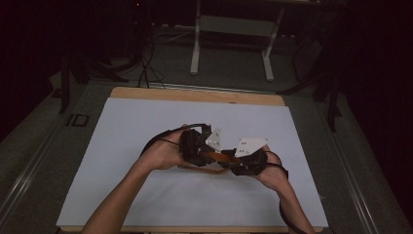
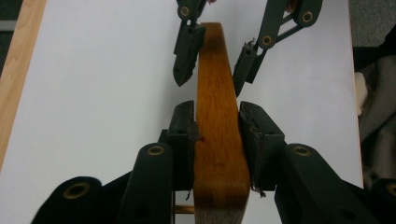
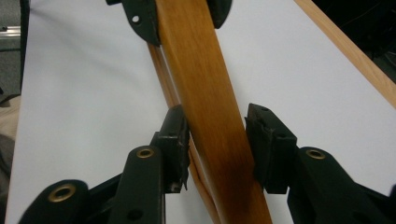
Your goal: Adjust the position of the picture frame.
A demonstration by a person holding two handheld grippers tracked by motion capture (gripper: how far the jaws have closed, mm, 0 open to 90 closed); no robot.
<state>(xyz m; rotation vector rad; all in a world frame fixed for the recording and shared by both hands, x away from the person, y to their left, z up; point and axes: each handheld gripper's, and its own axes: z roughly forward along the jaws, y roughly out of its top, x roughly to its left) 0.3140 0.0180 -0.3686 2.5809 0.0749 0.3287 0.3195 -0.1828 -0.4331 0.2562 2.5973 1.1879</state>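
Observation:
A curved brown wooden piece (image 1: 224, 157) hangs just above the white mat (image 1: 146, 195), spanning the two grippers. My left gripper (image 2: 217, 116) is shut on its wide end, both pads pressed against its sides. My right gripper (image 3: 215, 121) straddles the narrower far end: one pad touches the wood and the other stands a sliver off it. The left gripper view shows the right gripper (image 2: 208, 86) facing mine along the wood. A thinner second wooden strip (image 3: 161, 70) runs under the main one. In the high view the left gripper (image 1: 209, 155) and right gripper (image 1: 238, 163) meet at mid-table.
The mat lies on a wooden table whose edge (image 1: 195, 95) shows at the back. A white metal frame (image 1: 234, 29) and dark cables (image 1: 146, 68) stand on the floor beyond. The person's forearms (image 1: 122, 195) come in from the bottom.

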